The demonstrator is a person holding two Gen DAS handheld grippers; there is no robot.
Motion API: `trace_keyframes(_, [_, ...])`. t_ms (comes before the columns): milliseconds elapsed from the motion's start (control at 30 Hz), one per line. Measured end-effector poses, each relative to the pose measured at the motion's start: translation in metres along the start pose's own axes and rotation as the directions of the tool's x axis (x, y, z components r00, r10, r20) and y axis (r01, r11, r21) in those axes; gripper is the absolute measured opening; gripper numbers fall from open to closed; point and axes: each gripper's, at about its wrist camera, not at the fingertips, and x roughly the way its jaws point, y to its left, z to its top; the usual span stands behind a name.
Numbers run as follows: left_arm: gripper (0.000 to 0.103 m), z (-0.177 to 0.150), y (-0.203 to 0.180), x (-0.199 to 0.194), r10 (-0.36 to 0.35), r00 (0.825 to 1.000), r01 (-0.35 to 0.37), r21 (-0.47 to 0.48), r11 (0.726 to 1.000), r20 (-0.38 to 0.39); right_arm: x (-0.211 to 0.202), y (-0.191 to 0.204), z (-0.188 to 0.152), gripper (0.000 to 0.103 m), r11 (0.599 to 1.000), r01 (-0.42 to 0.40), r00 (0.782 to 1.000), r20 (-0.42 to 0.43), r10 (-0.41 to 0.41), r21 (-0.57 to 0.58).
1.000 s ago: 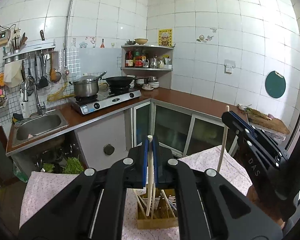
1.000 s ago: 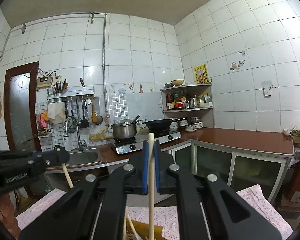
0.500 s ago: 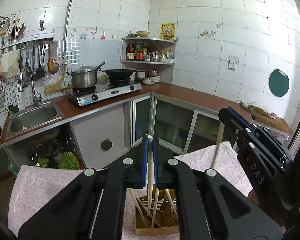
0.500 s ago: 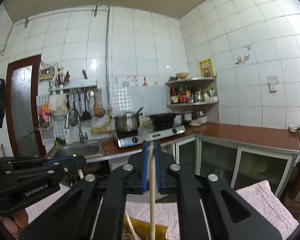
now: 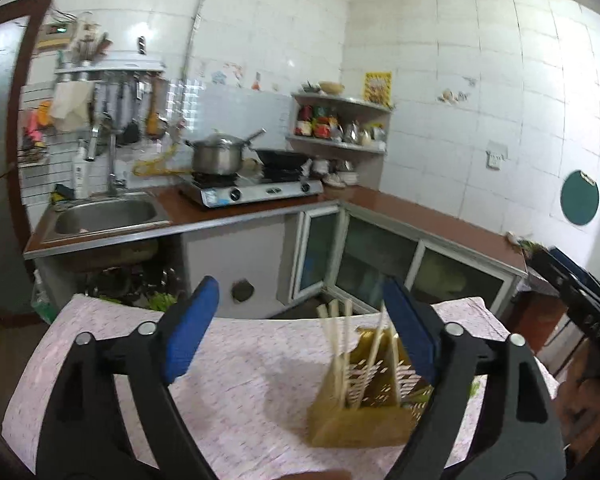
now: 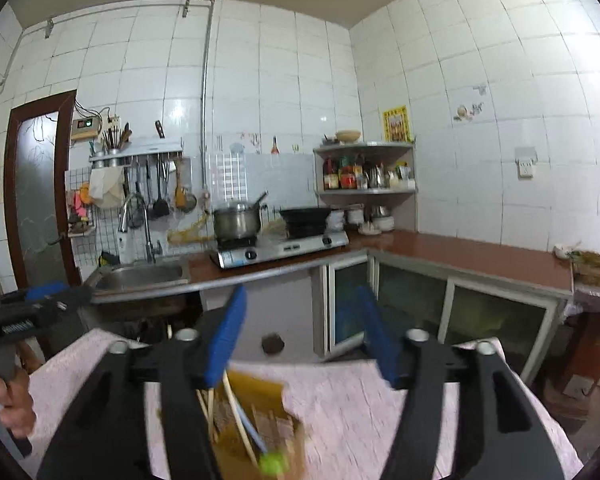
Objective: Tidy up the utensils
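A second ago each pair of tongs was clamped on a pale chopstick held upright; now both sticks have left the pads. The left tongs (image 5: 300,328) have their jaws opening, spread wide, with nothing pressed between them. The chopsticks (image 5: 342,344) stand leaning in the yellow utensil holder (image 5: 360,420), which sits on the pink-clothed counter (image 5: 228,380) just below and ahead of the left tongs, close against the right-hand blue pad (image 5: 408,336).

The right tongs (image 6: 300,332) are also opening, jaws apart and empty. In that view the holder (image 6: 256,400) lies low, beneath the left-hand pad, with the sticks (image 6: 236,408) slanting in it beside something blue-handled with a green blurred tip (image 6: 272,462); what that is cannot be told. The picture is smeared there.

Off to the left of the right tongs, a hand (image 6: 8,404) grips the other tool's handle. Well beyond both tongs run the sink (image 5: 104,216), the gas stove (image 5: 252,192) bearing a steel pot (image 5: 216,156) and a dark wok (image 5: 280,156), and a corner shelf (image 5: 340,120) of jars. Nothing stands between the tongs and the holder.
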Motion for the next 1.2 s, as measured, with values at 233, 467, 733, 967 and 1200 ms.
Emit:
trace_keyframes(233, [0.098, -0.071, 0.037, -0.068, 0.114, 0.992, -0.114, 0.004, 0.993, 0.053, -0.061, -0.021, -0.06, 0.079, 0.999, 0.053, 0.993, -0.106, -0.051, 0.014])
trace_keyframes(467, [0.098, -0.141, 0.047, -0.111, 0.221, 0.975, -0.221, 0.036, 0.975, 0.018, -0.124, -0.013, -0.126, 0.082, 0.996, 0.086, 0.983, -0.16, -0.085, 0.002])
trace_keyframes(733, [0.098, -0.199, 0.033, -0.167, 0.236, 0.971, -0.238, 0.065, 0.969, 0.039, -0.172, -0.002, -0.173, 0.083, 0.995, 0.079, 0.984, -0.153, -0.087, -0.058])
trace_keyframes(967, [0.098, -0.215, 0.03, -0.182, 0.246, 0.964, -0.256, 0.105, 0.961, 0.099, -0.182, -0.016, -0.188, 0.084, 0.99, 0.112, 0.987, -0.106, -0.121, -0.083])
trace_keyframes(1200, [0.098, -0.222, 0.029, -0.189, 0.261, 0.958, -0.272, 0.094, 0.958, 0.121, -0.182, -0.02, -0.196, 0.084, 0.992, 0.094, 0.991, -0.093, -0.101, -0.08])
